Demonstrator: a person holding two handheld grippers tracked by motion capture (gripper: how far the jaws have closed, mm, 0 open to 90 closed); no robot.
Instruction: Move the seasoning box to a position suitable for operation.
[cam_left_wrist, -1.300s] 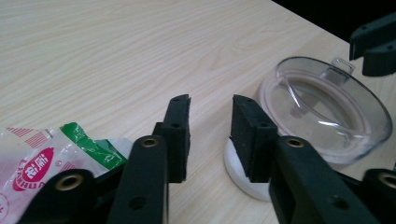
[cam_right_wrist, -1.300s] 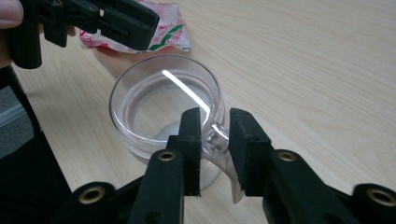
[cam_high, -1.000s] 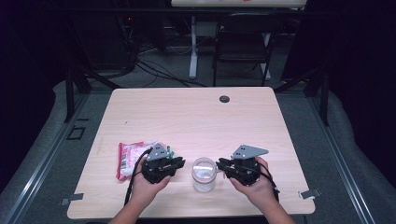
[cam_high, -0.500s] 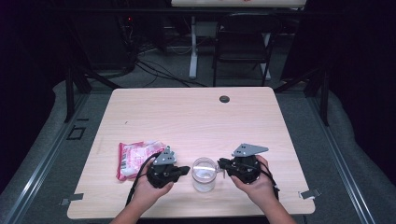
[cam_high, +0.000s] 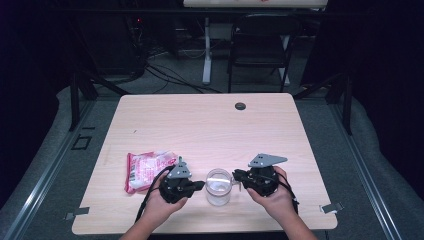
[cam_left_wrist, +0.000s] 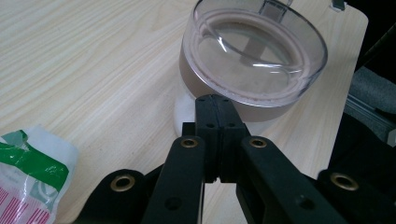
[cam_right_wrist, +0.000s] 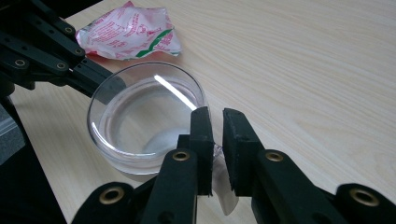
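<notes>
From the high view I see the clear glass mug (cam_high: 218, 186) standing near the front edge of the pale wooden table (cam_high: 210, 125), with my left gripper (cam_high: 199, 185) just beside it on one side and my right gripper (cam_high: 237, 176) at its other side. That view hides the jaws. The left gripper view settles it: my left jaws are pressed flat together with nothing between them, their tips just short of the mug's wall (cam_left_wrist: 252, 70), and a brownish band shows round the glass. The right gripper view shows my right jaws nearly together, clamping the mug's clear handle (cam_right_wrist: 217, 151), and the crumpled pink-and-white snack packet (cam_right_wrist: 130, 31) beyond the rim.
</notes>
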